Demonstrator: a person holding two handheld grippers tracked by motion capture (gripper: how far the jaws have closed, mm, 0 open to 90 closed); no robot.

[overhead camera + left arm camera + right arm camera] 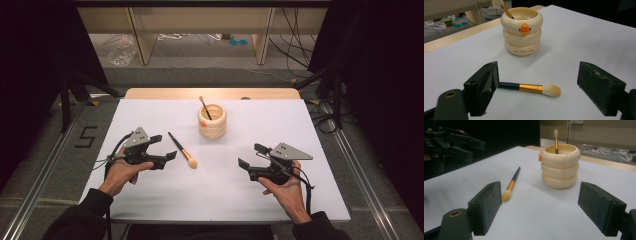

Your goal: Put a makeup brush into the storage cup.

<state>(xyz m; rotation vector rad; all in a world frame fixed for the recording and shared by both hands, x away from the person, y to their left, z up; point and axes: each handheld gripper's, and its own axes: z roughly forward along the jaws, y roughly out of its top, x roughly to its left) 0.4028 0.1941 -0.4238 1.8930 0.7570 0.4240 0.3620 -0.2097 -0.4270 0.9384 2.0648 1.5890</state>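
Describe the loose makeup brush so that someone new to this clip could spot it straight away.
Start at the cream ringed holder in the middle of the white table. The brush lies flat on the sheet just in front of it and to its left, near the left claw. Unlike the brush standing in the holder, it lies down, with black handle, gold ferrule and pale bristles.

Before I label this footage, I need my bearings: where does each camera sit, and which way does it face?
High view: above the person's side, looking forward and down on the table; both hands, left claw and right claw show.
Left gripper view: rides the left claw, facing the loose brush and cream holder; open jaws show.
Right gripper view: rides the right claw, facing the holder; open jaws show.
All share brush and holder.
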